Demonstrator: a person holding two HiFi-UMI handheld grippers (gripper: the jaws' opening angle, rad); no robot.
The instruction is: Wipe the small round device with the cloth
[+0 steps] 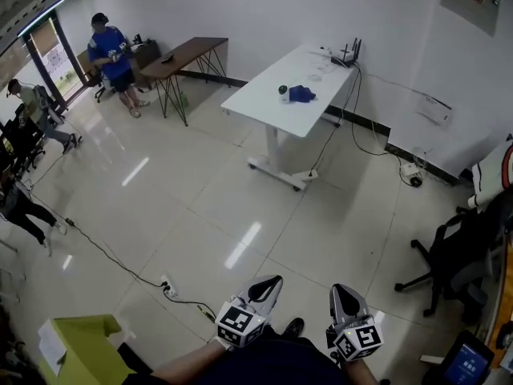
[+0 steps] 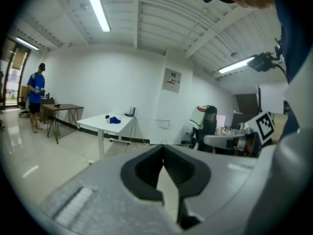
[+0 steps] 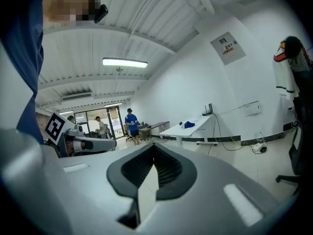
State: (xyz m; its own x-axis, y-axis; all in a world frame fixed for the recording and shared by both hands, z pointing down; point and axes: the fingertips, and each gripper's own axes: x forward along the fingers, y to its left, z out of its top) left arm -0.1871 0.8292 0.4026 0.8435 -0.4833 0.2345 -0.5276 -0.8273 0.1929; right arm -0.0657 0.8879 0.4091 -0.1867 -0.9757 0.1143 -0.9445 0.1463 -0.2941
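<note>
Glossy pale tiles cover the floor. The white table looks smooth and matt; the cloth on it is soft blue fabric. The left gripper and right gripper are matt grey plastic with ribbed black pads

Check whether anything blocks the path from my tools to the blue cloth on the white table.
Nothing visible does. Bare floor lies between the left tool, the right tool and the white table bearing the cloth and small round device. A power strip lies off to the left.
</note>
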